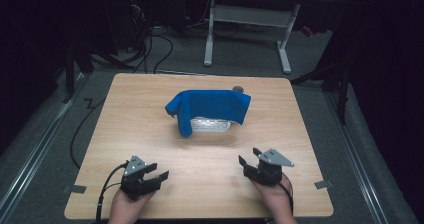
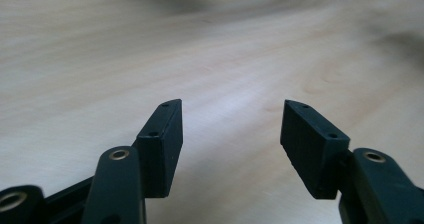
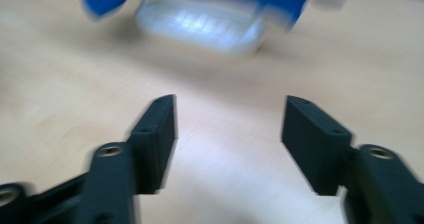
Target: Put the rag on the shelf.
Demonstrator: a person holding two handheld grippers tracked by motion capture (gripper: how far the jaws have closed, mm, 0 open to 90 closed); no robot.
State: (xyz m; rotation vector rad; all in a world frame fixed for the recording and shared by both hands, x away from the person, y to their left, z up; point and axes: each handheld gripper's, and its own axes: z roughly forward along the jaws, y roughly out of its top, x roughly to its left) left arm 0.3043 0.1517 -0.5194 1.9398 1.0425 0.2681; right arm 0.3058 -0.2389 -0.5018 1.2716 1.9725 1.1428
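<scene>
The blue cloth (image 1: 210, 109) drapes over a clear tub (image 1: 211, 124) mid-bench (image 1: 150, 99), long axis running nine to three, at about one o'clock from the left claw (image 1: 154, 173) and eleven o'clock from the slightly nearer right claw (image 1: 248, 156), both wide open and empty.

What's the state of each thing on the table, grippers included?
Blue cloth: draped over the container, covering its top.
Clear container: on the table, front wall showing, contents hidden.
Left gripper: open, empty.
Right gripper: open, empty.
</scene>
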